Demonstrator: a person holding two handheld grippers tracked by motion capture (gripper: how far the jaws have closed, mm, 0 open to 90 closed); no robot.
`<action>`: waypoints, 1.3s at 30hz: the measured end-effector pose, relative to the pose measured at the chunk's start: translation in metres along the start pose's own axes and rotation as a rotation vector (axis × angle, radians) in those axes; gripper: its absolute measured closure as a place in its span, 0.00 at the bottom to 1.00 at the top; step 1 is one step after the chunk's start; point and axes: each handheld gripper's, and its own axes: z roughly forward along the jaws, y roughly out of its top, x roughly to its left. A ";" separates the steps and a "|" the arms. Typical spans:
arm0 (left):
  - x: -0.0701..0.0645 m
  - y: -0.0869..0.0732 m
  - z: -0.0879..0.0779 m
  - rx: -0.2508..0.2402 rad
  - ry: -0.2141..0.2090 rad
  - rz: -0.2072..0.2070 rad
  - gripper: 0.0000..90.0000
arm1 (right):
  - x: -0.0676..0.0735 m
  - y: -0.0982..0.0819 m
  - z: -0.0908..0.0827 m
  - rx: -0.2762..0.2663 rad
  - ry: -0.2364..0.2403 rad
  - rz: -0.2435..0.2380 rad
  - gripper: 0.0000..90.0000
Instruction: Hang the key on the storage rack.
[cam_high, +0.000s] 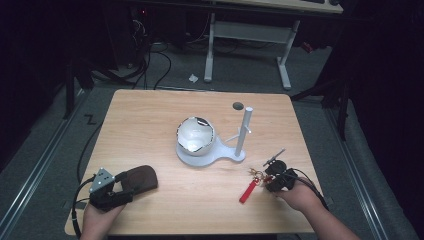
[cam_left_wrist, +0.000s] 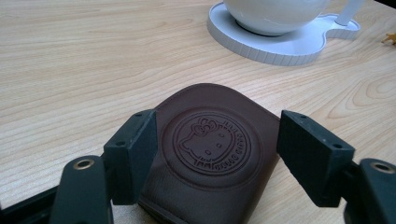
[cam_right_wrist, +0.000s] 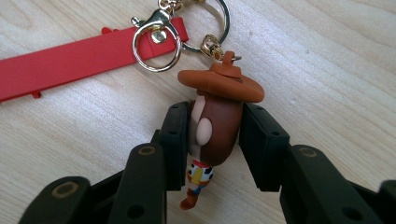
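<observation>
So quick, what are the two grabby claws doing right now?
Left gripper: open, jaws either side of the brown leather pouch, not squeezing it.
Right gripper: shut on the cowboy figure of the keychain.

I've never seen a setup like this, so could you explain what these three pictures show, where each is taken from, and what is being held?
There is no robot arm here. A person sits at a wooden table and holds a pair of black tongs in each hand. The high view looks down from above: the left tongs are at the lower left, the right tongs at the lower right. The other two pictures come from small cameras riding on the tongs.

On the table stand a white bowl on a white stand with a post, and a brown leather pouch. The left tongs straddle the pouch, open, not squeezing it. The right tongs are shut on a cowboy figure keychain with a red strap.
</observation>
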 end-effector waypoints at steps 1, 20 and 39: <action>0.000 0.000 0.000 0.000 0.000 0.000 0.33 | -0.001 0.000 0.000 -0.002 0.004 0.006 0.72; 0.001 0.000 0.001 -0.001 -0.003 -0.008 0.33 | -0.005 -0.002 -0.033 -0.007 0.078 0.006 0.75; 0.002 -0.001 0.001 0.001 -0.006 -0.011 0.33 | 0.004 0.003 -0.103 -0.057 0.077 -0.048 0.75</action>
